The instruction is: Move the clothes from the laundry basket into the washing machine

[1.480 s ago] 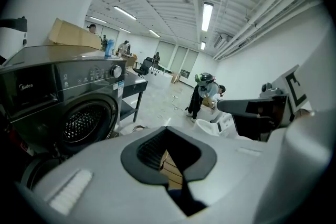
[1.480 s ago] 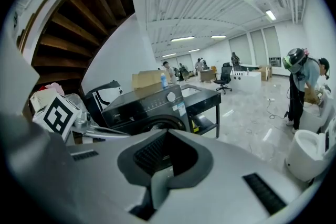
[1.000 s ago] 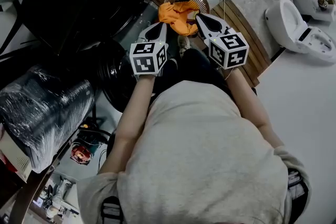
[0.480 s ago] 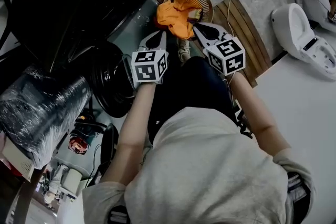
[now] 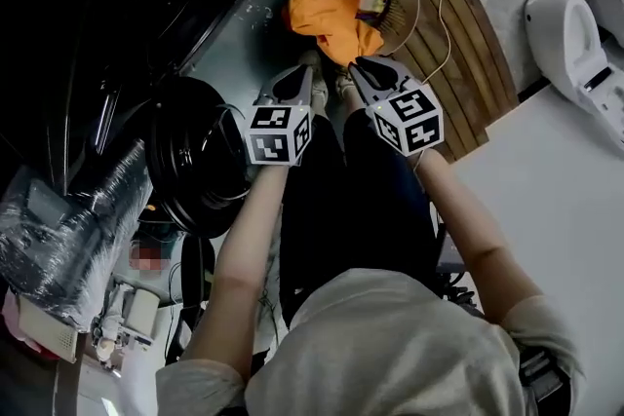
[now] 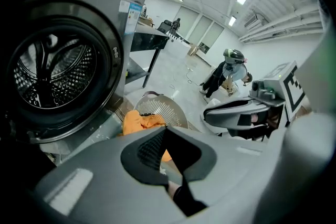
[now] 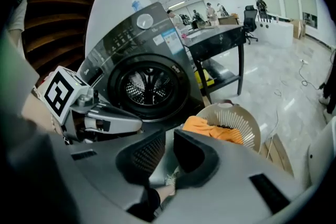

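Pale stone floor and a slatted wooden platform (image 5: 468, 63) frame the head view, where the laundry basket (image 5: 408, 0) stands beside the washing machine (image 5: 229, 39), with an orange garment (image 5: 336, 10) heaped inside and spilling over the rim. Left gripper (image 5: 306, 70) and right gripper (image 5: 358, 65) point toward it side by side, neither touching the cloth. Left gripper view: jaws together, nothing between them; the open drum (image 6: 52, 71) lies to the left, the crumpled, soft-looking garment beyond the tips. Right gripper view: jaws likewise together and empty (basket ahead, machine behind it). Judged step: reaching for a pick. Next, the jaws must part, then close on a fold.
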Demonstrator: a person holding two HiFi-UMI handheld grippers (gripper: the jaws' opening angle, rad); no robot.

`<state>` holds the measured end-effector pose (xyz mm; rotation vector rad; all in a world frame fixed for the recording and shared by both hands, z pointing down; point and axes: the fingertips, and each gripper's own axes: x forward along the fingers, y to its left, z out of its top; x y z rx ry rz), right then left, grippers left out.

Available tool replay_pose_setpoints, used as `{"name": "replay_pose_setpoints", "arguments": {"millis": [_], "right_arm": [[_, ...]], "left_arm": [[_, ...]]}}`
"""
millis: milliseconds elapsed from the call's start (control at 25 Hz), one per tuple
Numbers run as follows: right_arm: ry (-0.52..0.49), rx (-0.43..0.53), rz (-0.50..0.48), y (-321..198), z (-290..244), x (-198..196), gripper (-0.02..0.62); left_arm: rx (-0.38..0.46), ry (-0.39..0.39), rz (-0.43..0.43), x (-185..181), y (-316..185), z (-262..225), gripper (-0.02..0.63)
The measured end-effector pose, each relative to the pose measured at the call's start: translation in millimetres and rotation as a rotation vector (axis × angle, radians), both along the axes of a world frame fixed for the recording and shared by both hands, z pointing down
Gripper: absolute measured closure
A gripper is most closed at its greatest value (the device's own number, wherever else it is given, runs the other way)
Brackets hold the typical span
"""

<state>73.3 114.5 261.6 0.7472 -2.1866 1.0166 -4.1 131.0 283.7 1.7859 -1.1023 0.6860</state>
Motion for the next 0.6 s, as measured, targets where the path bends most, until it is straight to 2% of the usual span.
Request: {"name": "replay_pose_setpoints", "arguments": {"millis": [120, 200, 240, 400, 480, 600], "right_arm": [[0.031, -0.033, 0.016, -5.6, 53.4, -2.8, 0.58], [0.038, -0.068, 0.025, -7.2, 88.9, -4.7, 0.46], [0.038, -0.084, 0.032, -6.6, 105.2, -5.7, 0.446], [0.052, -0.127, 0.048, -0.4, 168.5, -12.7, 0.41], [0.069, -0.151, 0.021, 5.9, 198.0, -19.5, 0.38], [0.072, -0.176, 0.003, 9.1, 231.7, -29.9, 0.377]], "left_arm": [[-0.003, 0.006, 0.018, 0.1, -8.1, 40.4, 0.597], [-0.01, 0.008, 0.014, -0.1, -12.8, 67.5, 0.597], [-0.014, 0.009, 0.007, -0.5, -13.6, 80.5, 0.597], [-0.043, 0.035, -0.007, -3.1, -8.2, 129.1, 0.597], [-0.077, 0.058, -0.009, -5.1, -1.1, 151.3, 0.597], [-0.092, 0.078, -0.019, -11.4, 2.2, 178.5, 0.597]]}}
